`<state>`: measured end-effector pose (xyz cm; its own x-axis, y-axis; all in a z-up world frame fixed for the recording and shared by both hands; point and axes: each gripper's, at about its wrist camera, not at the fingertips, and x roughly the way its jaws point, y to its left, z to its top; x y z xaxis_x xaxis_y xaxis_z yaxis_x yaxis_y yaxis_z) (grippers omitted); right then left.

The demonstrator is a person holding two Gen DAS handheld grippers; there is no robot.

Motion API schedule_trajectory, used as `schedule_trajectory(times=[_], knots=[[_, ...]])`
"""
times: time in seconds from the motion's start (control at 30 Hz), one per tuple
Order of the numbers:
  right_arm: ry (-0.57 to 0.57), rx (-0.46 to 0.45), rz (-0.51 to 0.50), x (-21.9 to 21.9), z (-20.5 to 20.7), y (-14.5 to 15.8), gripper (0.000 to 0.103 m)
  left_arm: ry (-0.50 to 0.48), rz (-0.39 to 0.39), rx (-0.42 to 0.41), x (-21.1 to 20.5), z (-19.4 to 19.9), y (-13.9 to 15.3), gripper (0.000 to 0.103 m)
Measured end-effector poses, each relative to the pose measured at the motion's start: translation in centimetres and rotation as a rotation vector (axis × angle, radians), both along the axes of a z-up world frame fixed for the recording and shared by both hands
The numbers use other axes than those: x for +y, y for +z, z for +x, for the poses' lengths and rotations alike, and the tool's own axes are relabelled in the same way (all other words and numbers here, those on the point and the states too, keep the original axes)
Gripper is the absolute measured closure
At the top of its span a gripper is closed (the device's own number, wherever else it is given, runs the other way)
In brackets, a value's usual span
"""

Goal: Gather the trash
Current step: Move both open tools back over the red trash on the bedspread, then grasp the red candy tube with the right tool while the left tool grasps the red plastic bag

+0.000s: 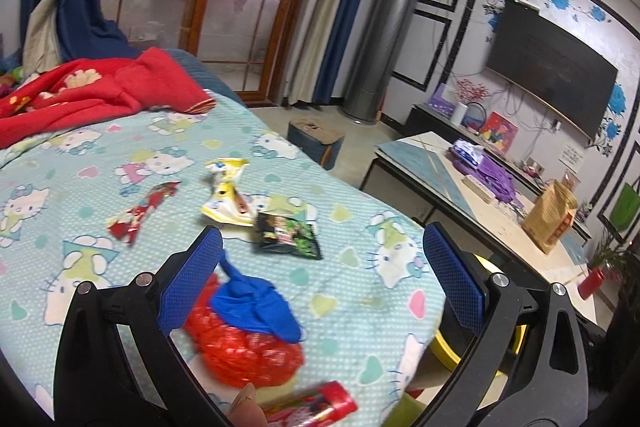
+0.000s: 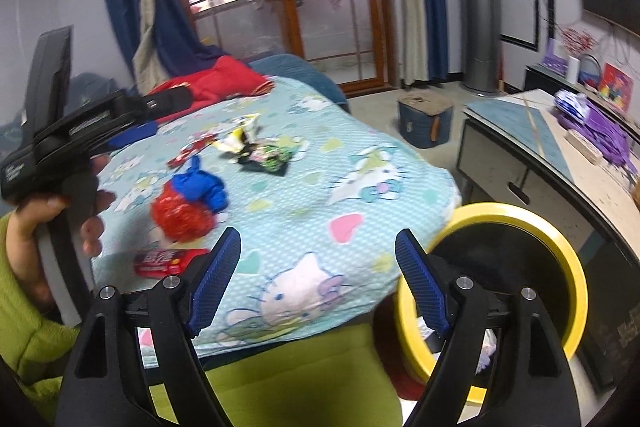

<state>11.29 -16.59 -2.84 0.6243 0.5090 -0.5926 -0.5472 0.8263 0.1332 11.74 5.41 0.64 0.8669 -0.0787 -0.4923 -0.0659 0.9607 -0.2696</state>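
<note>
On the far left of the bed (image 1: 100, 163), a red blanket (image 1: 80, 95) is lying bunched, seen in both views. Trash is sitting scattered on the bed's cartoon-cat sheet: a red wrapper (image 1: 140, 211), then a yellow-and-white wrapper (image 1: 226, 195), then a black-and-green packet (image 1: 286, 235) just right of it. Nearer, a red mesh bag (image 1: 244, 347) is lying with a blue glove (image 1: 256, 303) resting on top of it, and a red box (image 1: 316, 405) is lying at the near edge.

The left claw (image 1: 320, 267) is hanging wide open over the sheet with nothing between its pads; the red mesh bag and blue glove are showing just beside its left pad. Only the right wrist view is showing the hand (image 2: 48, 227) gripping that tool's handle, with a green sleeve (image 2: 24, 327).

The right claw (image 2: 320, 275) is also standing wide open and holding nothing, above the near edge of the bed. A yellow-rimmed bin (image 2: 560, 251) is sitting just right of the bed; the right wrist view is showing its dark round mouth, while the left wrist view is catching only a sliver of rim.

Further right, a worktop (image 1: 472, 203) is carrying purple bags (image 1: 488, 171) and, in the left view only, a brown paper bag (image 1: 552, 215) below a wall television (image 1: 552, 67).
</note>
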Motion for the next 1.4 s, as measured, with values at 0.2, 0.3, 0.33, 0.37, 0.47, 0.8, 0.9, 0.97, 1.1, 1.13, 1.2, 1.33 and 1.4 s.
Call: schedule_trajectory(times=[0.2,0.3,0.33,0.37,0.47,0.8,0.9,0.97,1.1,1.13,1.2,1.33,1.4], knots=[[0.064,0.013,-0.011,2.4,-0.5,-0.2,0.025,0.046,-0.004,0.016,2.1,-0.2,-0.1,0.011],[0.098,0.015,-0.015,3.6,-0.8,-0.2,0.022,0.071,-0.017,0.029,3.3,-0.3,-0.2,0.011],[0.109,0.014,-0.018,4.1,-0.9,-0.3,0.022,0.078,-0.019,0.033,3.6,-0.3,-0.3,0.011],[0.124,0.015,-0.021,4.6,-1.0,-0.3,0.022,0.087,-0.021,0.041,4.1,-0.3,-0.4,0.011],[0.164,0.012,-0.032,5.9,-1.3,-0.3,0.021,0.104,-0.033,0.061,5.2,-0.2,-0.9,0.011],[0.287,0.044,-0.062,10.1,-1.6,-1.6,0.019,0.166,-0.115,0.158,9.5,-0.6,-3.3,0.016],[0.317,0.068,-0.085,11.4,-1.6,-2.5,0.018,0.173,-0.151,0.184,10.6,-0.7,-4.2,0.026],[0.315,0.083,-0.105,12.0,-1.7,-3.1,0.011,0.169,-0.172,0.201,11.0,-0.7,-4.7,0.035],[0.324,0.108,-0.109,13.0,-2.1,-3.6,0.007,0.154,-0.208,0.241,11.4,-0.8,-6.1,0.047],[0.318,0.105,-0.118,13.3,-2.3,-3.7,0.006,0.152,-0.217,0.252,11.5,-0.8,-6.4,0.048],[0.295,0.119,-0.138,13.8,-2.2,-4.2,0.006,0.149,-0.227,0.265,11.4,-0.8,-6.8,0.049],[0.249,0.225,-0.133,14.7,-1.4,-5.7,0.006,0.135,-0.243,0.281,11.1,-0.6,-7.4,0.049],[0.225,0.248,-0.148,15.3,-1.2,-6.3,0.006,0.131,-0.248,0.291,11.0,-0.5,-7.6,0.049]])
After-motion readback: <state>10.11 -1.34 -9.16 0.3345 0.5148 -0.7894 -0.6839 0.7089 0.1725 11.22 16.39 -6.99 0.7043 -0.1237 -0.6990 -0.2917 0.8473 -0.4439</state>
